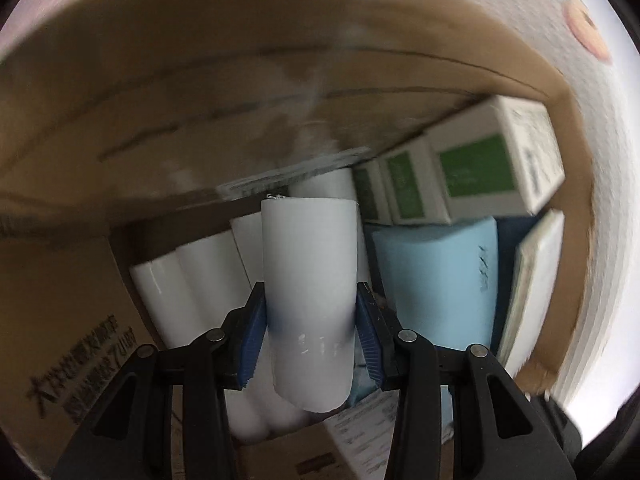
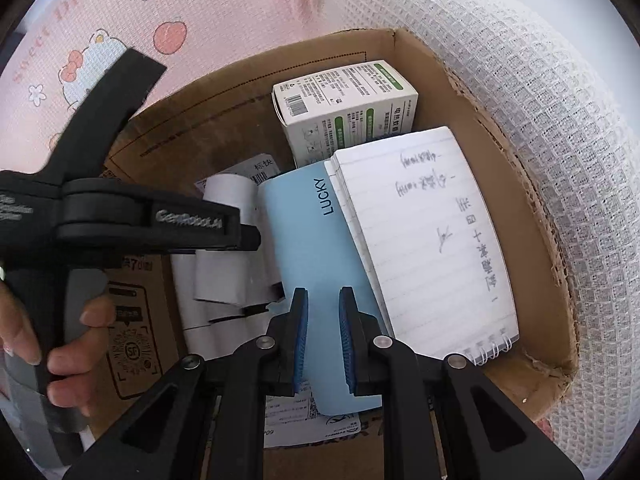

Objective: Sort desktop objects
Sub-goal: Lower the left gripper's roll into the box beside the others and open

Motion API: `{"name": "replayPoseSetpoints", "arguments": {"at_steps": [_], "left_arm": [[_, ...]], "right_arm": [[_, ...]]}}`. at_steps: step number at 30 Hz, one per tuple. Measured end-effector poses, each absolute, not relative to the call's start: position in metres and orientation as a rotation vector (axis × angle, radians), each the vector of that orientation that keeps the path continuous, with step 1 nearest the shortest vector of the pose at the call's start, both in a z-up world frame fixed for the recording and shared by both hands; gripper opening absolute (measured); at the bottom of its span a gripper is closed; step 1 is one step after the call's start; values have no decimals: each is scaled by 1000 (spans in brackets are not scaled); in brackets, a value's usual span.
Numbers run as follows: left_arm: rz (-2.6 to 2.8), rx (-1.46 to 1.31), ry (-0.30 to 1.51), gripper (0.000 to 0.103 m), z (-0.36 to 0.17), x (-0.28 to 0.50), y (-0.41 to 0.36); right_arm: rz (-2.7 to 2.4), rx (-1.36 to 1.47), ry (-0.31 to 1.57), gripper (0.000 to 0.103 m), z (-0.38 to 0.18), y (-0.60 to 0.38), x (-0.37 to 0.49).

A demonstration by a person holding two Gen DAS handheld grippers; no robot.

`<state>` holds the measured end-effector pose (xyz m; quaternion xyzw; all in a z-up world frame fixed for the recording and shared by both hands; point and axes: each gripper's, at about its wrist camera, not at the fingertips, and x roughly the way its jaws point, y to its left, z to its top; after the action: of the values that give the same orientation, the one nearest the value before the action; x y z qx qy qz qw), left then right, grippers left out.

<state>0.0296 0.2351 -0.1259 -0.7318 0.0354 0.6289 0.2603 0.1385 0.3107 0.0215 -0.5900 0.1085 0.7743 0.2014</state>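
My left gripper (image 1: 311, 332) is shut on a white paper roll (image 1: 309, 280) and holds it inside a cardboard box (image 1: 160, 128), just above several other white rolls (image 1: 180, 292). In the right wrist view the left gripper's black body (image 2: 152, 220) reaches into the box (image 2: 496, 184) over the white rolls (image 2: 228, 200). My right gripper (image 2: 323, 340) hovers above a light blue "LUCKY" booklet (image 2: 312, 240) in the box; its jaws stand a narrow gap apart with nothing between them.
The box also holds white-and-green cartons (image 1: 476, 168) (image 2: 344, 108), the blue booklet (image 1: 436, 276) and a spiral notebook with handwriting (image 2: 424, 240). A pink and white patterned cloth (image 2: 200, 12) lies under the box. A hand (image 2: 60, 344) holds the left gripper.
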Motion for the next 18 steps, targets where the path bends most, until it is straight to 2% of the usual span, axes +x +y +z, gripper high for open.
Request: {"name": "replayPoseSetpoints", "arguments": {"at_steps": [18], "left_arm": [[1722, -1992, -38, 50, -122, 36, 209]], "right_arm": [[2160, -1684, 219, 13, 28, 318, 151]]}}
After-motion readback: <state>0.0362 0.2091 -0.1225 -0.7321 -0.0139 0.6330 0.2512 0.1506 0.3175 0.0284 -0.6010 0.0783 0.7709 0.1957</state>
